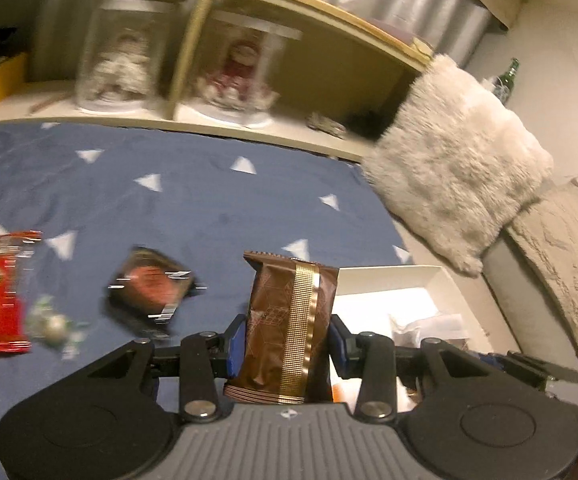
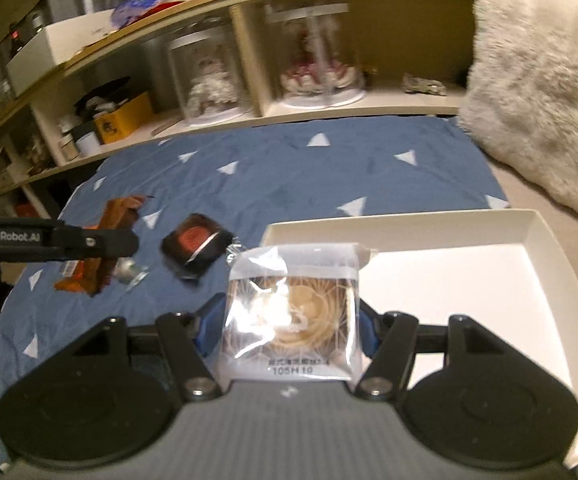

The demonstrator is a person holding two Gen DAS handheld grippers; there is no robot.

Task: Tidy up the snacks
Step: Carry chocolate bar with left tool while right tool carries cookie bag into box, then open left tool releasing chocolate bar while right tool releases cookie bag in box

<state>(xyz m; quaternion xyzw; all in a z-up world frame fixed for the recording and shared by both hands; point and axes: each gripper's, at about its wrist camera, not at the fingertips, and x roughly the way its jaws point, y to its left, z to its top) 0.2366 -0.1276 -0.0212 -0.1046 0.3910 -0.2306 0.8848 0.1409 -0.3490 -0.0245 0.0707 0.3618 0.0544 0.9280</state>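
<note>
Both tools are carrying: left gripper [image 1: 287,344] is clamping a brown packet [image 1: 289,320], right gripper [image 2: 289,320] a clear-wrapped pastry [image 2: 293,316] near the empty-looking white box [image 2: 549,256], while a dark round snack [image 2: 197,246] and red packets [image 1: 1,300] are lying unsorted on the blue sheet [image 2: 289,184].

A brown wrapper [image 1: 289,328] is crossed by a gold ribbed band. The bedspread [image 1: 193,208] is coloured blue and strewn with white triangles. A red packet [image 1: 1,300] and an orange one beside it are seen at the left. A black pack [image 2: 197,246] is marked with a red round centre. A clear pouch [image 2: 293,312] is patterned with fine tan lines over a beige pastry. The box [image 2: 489,280] is white, the cushion [image 1: 457,160] cream, the shelf [image 2: 249,0] edged in yellow.
</note>
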